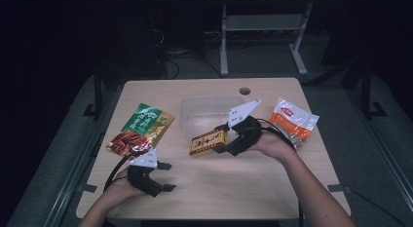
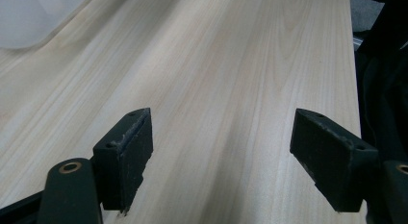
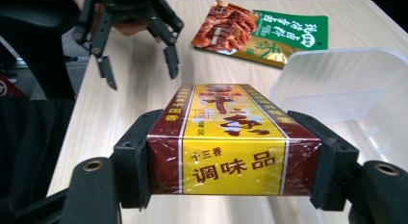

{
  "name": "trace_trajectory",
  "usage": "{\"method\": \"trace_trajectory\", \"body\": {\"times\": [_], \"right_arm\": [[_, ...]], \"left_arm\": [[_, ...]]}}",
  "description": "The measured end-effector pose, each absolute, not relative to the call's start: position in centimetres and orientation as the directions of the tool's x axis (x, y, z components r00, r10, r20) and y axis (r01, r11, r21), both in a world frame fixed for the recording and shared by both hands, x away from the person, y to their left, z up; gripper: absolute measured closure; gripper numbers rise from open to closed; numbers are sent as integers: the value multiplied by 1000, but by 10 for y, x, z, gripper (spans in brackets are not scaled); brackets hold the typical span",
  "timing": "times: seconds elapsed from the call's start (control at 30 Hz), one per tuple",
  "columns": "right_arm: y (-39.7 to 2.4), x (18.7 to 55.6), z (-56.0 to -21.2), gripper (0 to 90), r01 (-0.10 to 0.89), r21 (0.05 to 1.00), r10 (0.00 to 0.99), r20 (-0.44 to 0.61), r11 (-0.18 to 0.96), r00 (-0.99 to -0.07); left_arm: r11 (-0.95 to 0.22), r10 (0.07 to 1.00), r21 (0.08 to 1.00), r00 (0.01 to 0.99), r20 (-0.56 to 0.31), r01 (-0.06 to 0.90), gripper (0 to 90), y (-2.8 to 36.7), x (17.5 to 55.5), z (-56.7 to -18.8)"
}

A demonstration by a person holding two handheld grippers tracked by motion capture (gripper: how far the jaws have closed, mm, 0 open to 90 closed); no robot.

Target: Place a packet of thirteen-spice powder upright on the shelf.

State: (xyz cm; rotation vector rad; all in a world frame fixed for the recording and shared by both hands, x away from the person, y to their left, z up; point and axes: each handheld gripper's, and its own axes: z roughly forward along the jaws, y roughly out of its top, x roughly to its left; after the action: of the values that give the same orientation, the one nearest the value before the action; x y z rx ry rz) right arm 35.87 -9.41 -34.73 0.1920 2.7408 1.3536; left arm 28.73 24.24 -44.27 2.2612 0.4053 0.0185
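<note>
Spice box (image 3: 226,137) clamped in right claw (image 3: 231,156) beside clear tub (image 3: 346,84).

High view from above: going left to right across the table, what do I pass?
Green and red snack bag → left claw → yellow and red box → right claw gripping that box → orange and white bag.

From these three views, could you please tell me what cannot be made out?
- Underside of the yellow box: right gripper view, hidden by its own top.
- Print on the orange-and-white packet: high view, too small.
- Clear container: right gripper view, cut off by the right edge.
- Floor beyond the table: high view, too dark.
</note>
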Motion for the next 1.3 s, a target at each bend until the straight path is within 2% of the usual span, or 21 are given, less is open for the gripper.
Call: {"method": "trace_trajectory", "body": {"times": [0.17, 0.5, 0.87, 1.3], "right_arm": [[-89, 371, -340, 316, 83, 774, 173, -34, 627, -984], [-75, 400, -326, 316, 34, 743, 143, -83, 668, -986], [-57, 430, -313, 316, 45, 714, 150, -85, 698, -985], [-34, 463, -324, 315, 70, 659, 159, -75, 749, -984]], "left_arm": [[-609, 293, 743, 949, -113, 277, 227, 242, 287, -442], [-618, 283, 739, 953, -112, 270, 228, 241, 286, -441], [-622, 271, 738, 956, -111, 262, 228, 239, 284, -441], [-618, 268, 741, 956, -116, 263, 229, 239, 283, -440]]}}
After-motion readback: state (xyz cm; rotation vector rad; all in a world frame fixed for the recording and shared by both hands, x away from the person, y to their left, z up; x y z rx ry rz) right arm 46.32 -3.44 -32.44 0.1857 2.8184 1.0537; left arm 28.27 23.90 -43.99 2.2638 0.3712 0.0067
